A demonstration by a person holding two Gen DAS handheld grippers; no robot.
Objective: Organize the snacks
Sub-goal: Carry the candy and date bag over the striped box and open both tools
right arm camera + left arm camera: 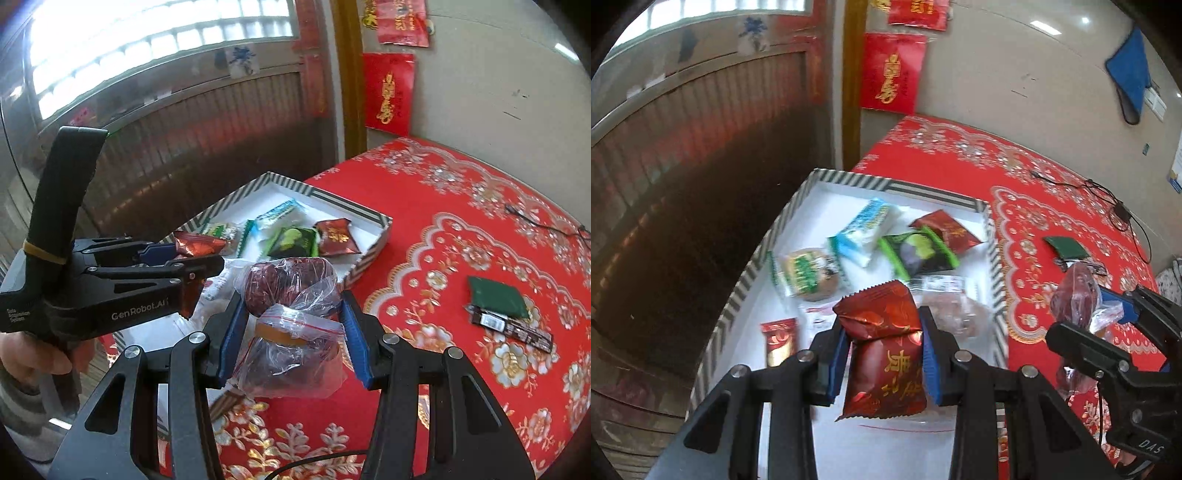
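My left gripper [882, 332] is shut on a red snack packet [886, 373] with gold characters and holds it over the near part of a striped box [846, 176] with a white floor. Several wrapped snacks lie in the box, among them a blue-white packet [864, 230], a green packet [918, 251] and a round cake [809, 273]. My right gripper [291, 306] is shut on a clear zip bag of dark red dates [291, 332], just right of the box [332, 199]. In the right wrist view, the left gripper [195, 254] carries the red packet [199, 245].
A red flowered tablecloth [461, 206] covers the table. A dark green packet [496, 295] and a dark bar [517, 328] lie on it to the right, with a black cable [1108, 195] behind. A hand [33, 354] grips the left tool. Wall and door stand behind.
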